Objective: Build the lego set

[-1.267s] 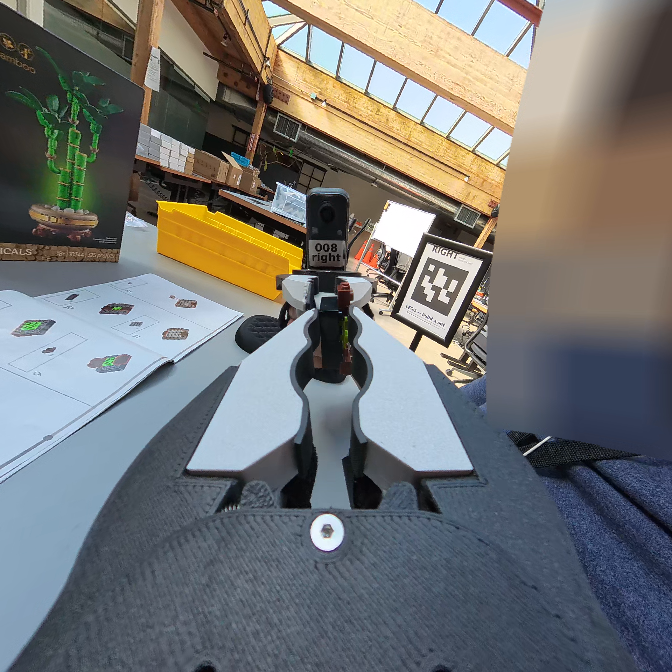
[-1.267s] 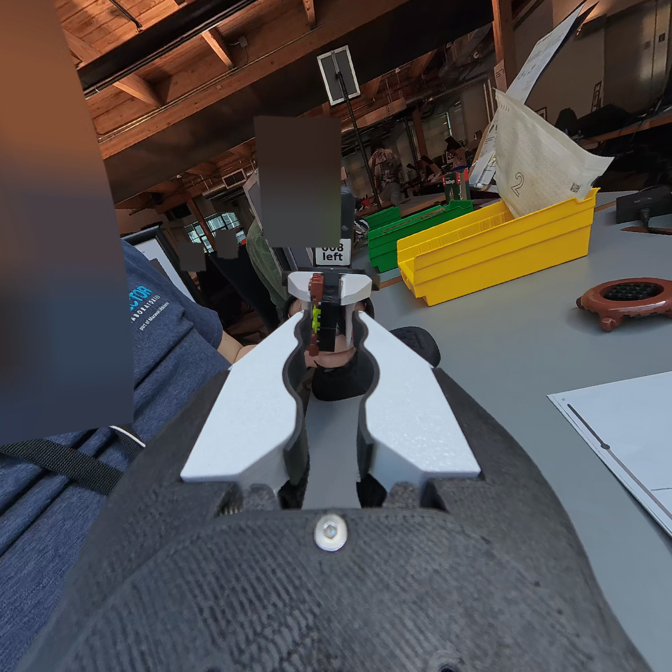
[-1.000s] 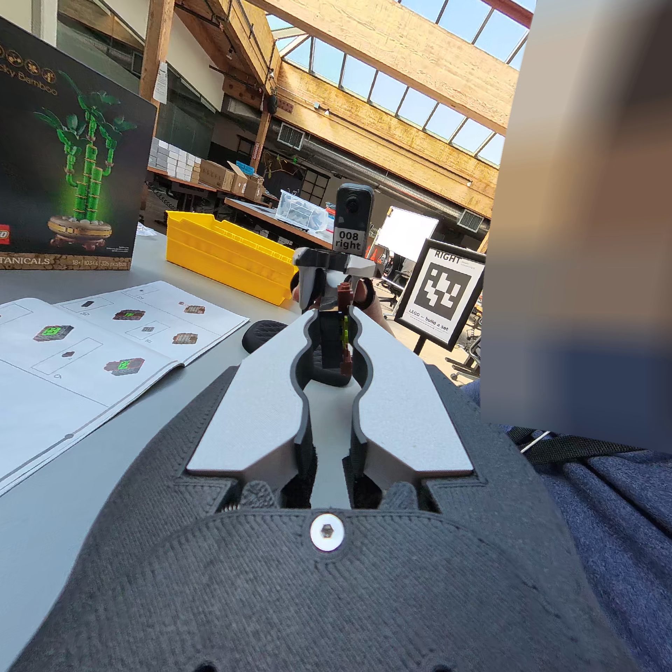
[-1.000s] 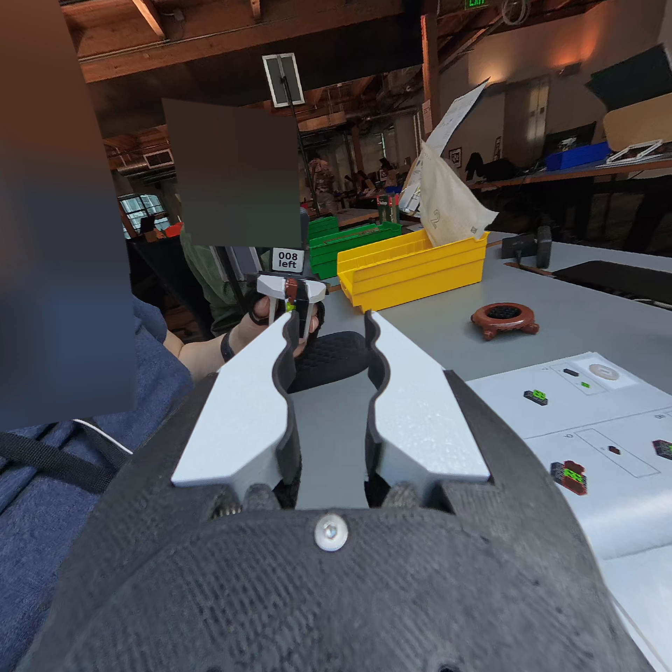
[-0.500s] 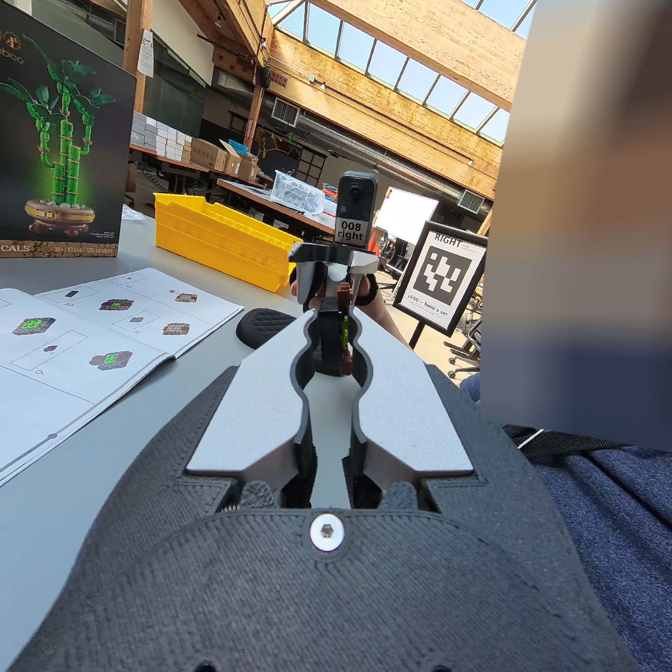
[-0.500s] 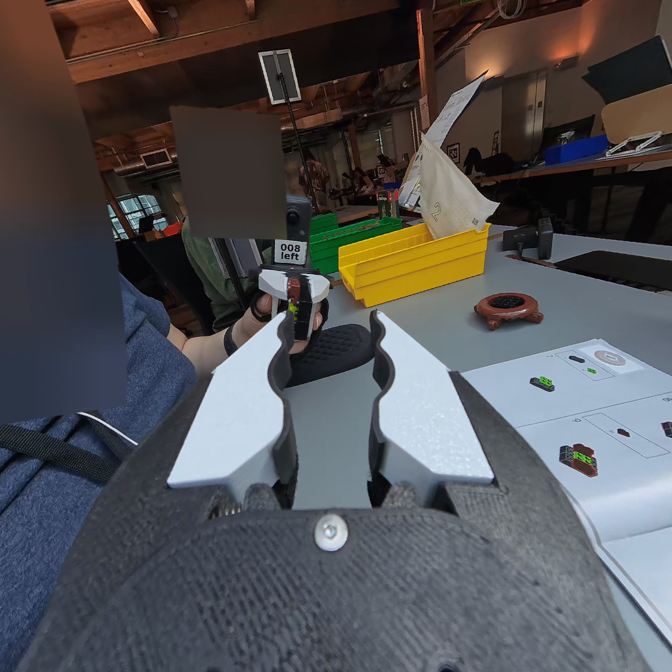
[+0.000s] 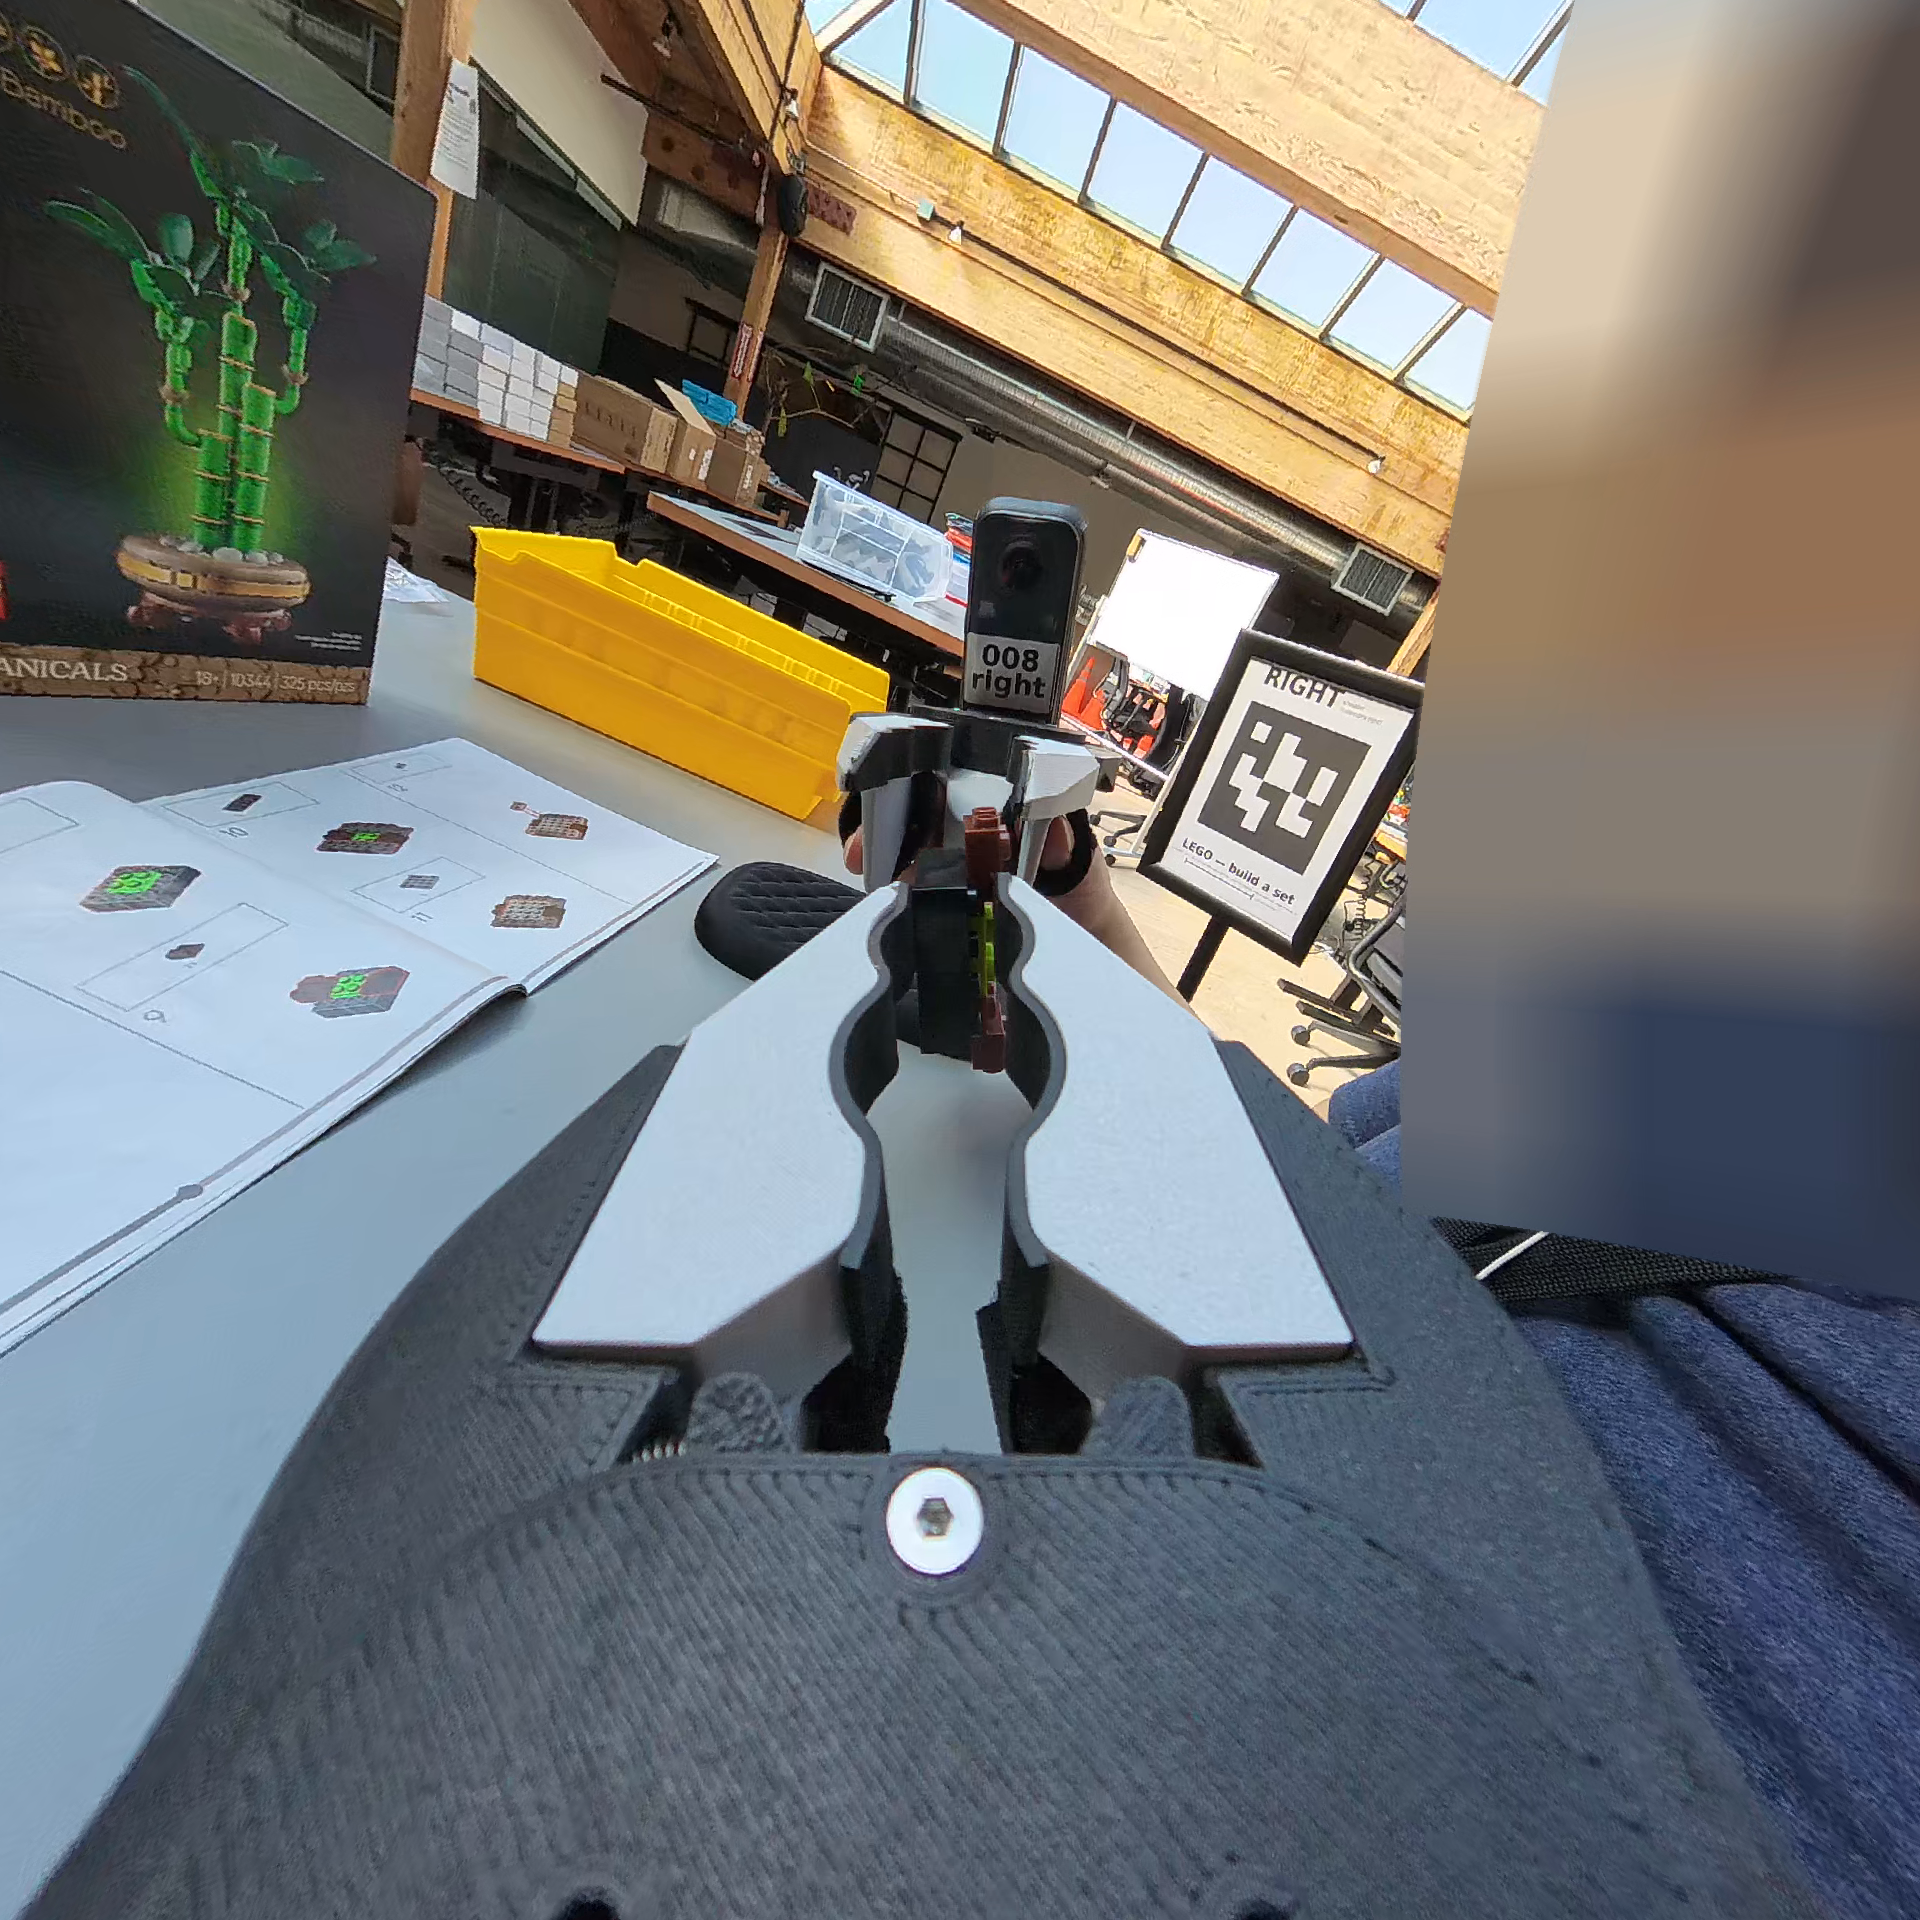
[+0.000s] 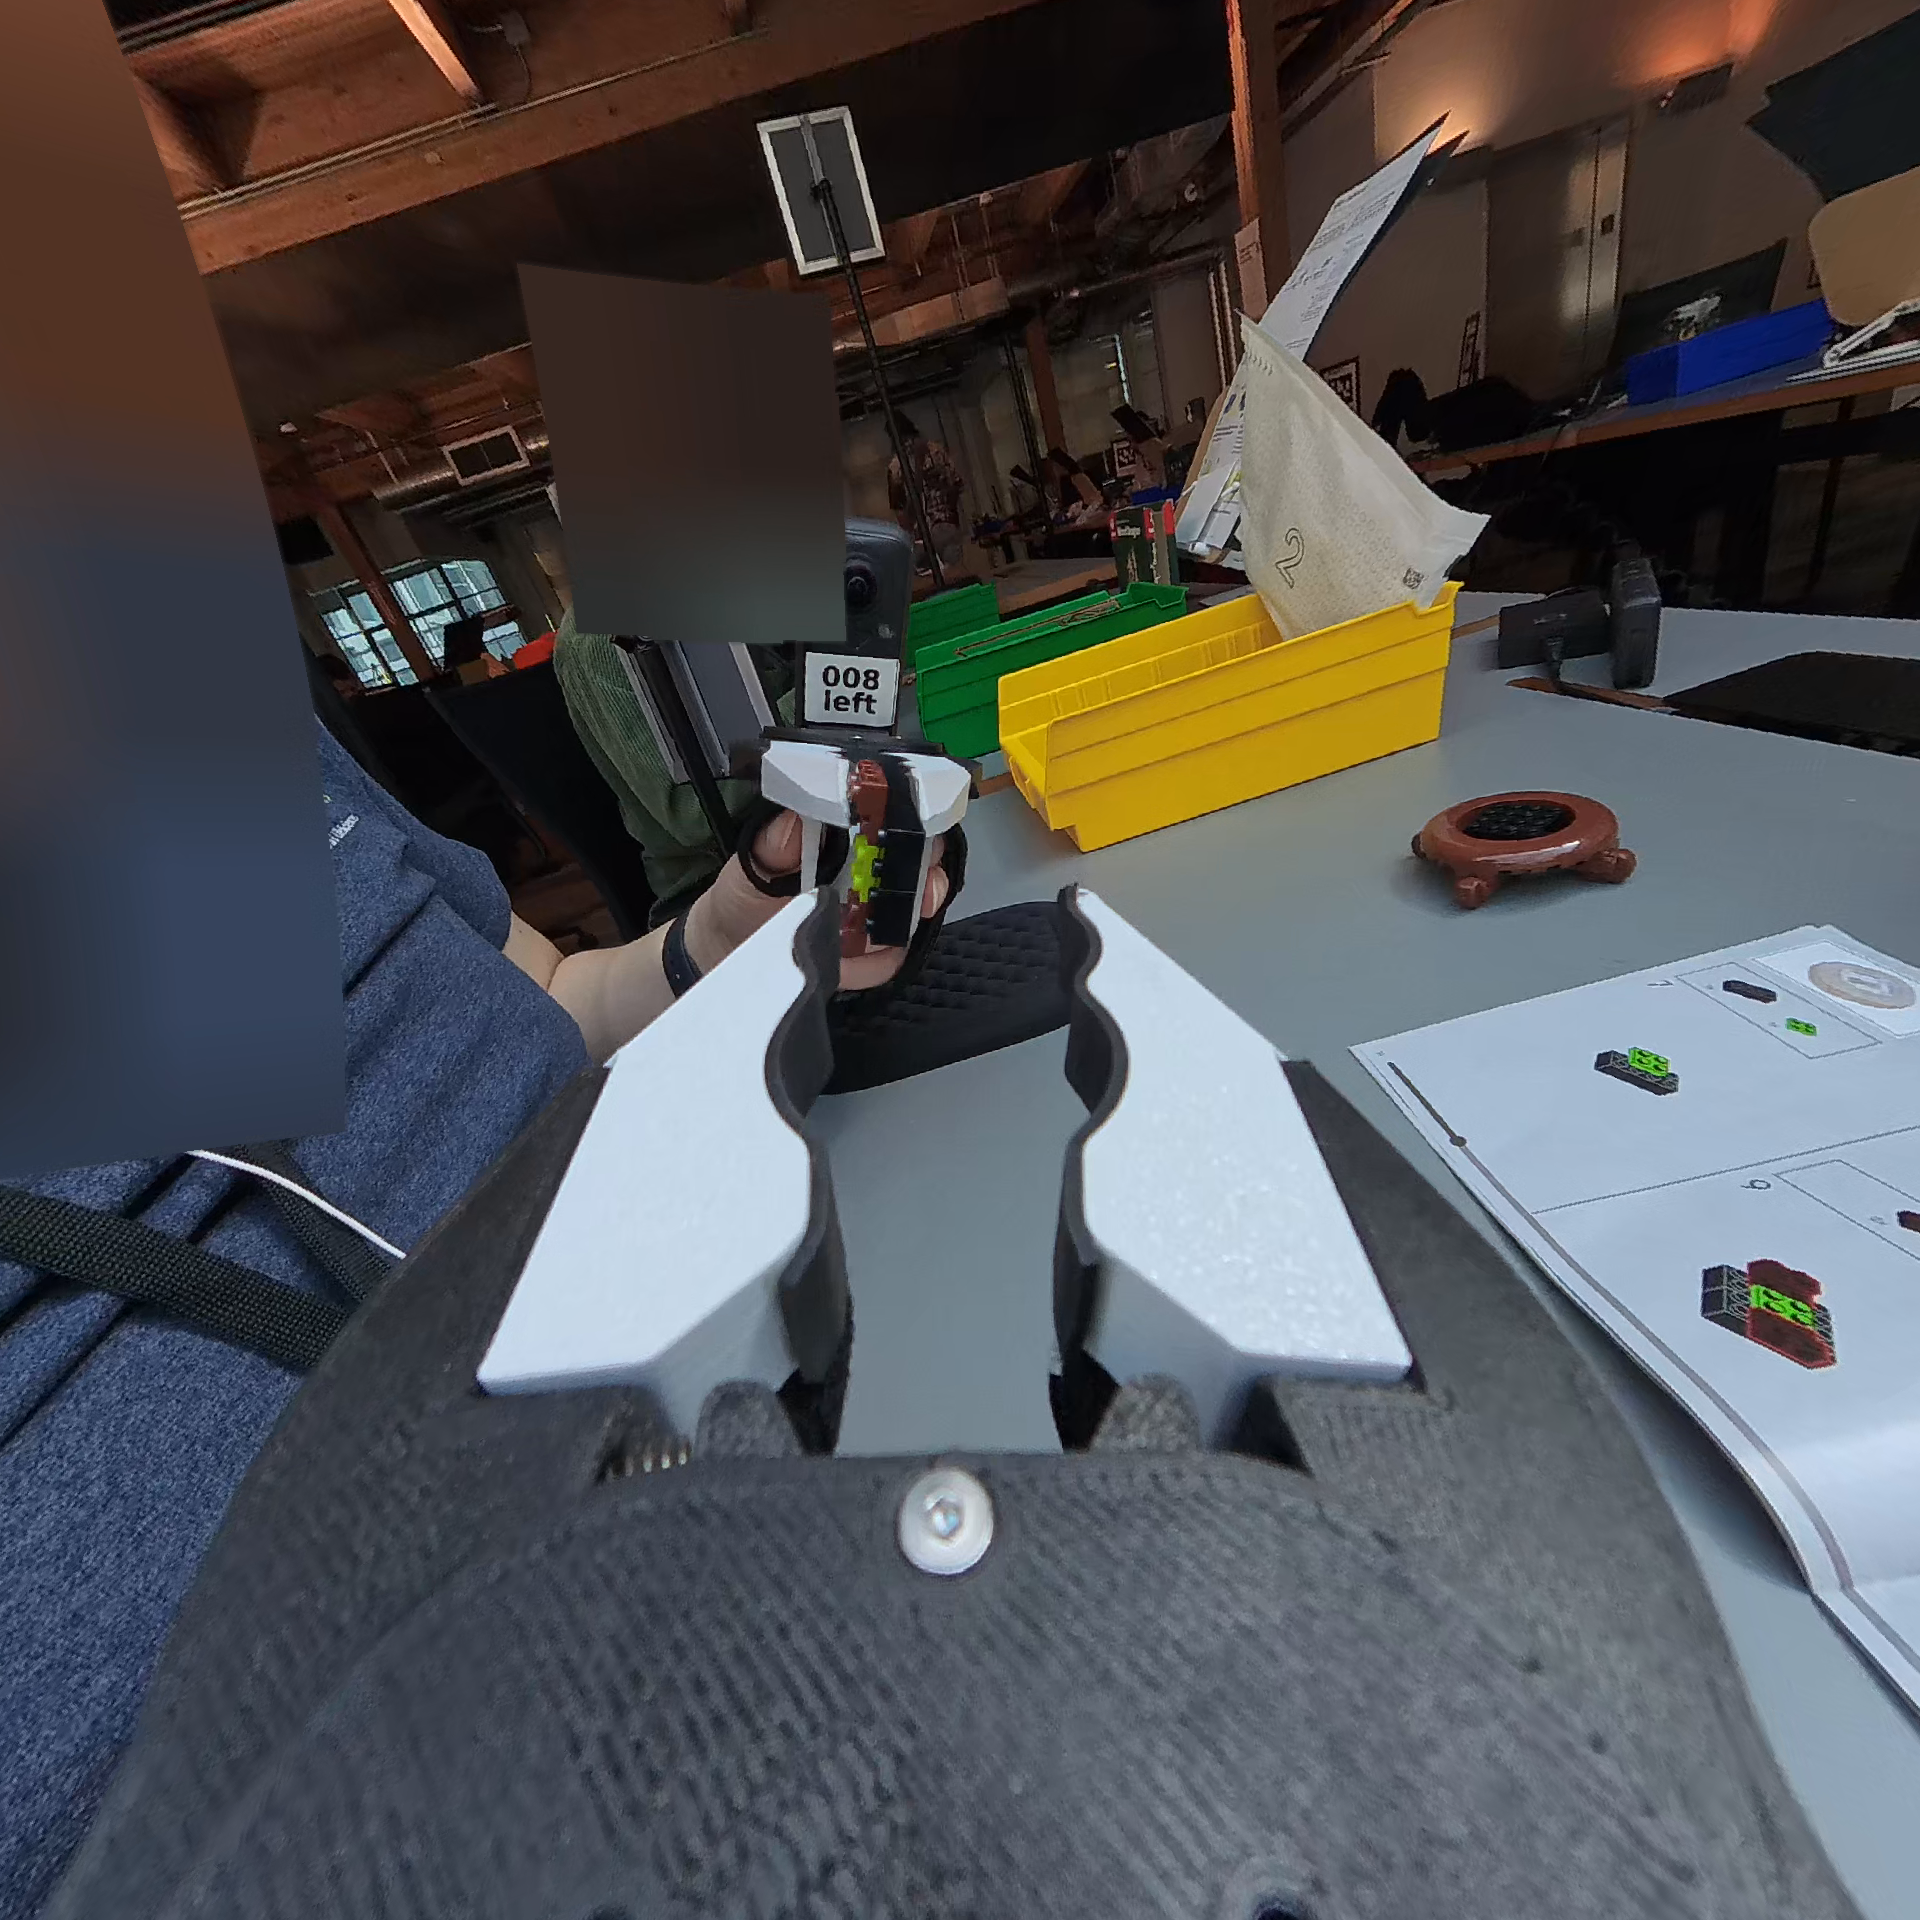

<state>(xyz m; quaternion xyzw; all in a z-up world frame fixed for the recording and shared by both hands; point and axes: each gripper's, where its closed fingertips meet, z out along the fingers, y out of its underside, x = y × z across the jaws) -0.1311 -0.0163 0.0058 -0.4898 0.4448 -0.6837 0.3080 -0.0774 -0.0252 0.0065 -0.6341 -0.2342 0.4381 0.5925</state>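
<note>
The left gripper is clamped on a small black, brown and lime plastic brick assembly, held above the grey table. The right gripper, just beside the assembly, stands apart and empty. Light, rigid, likely to split at seams; best pinched across flat sides.

The set box is cut off at nine o'clock, the instruction booklet at three o'clock. The brick assembly is partly hidden between the left tool's fingers; its small studs are indistinct.
</note>
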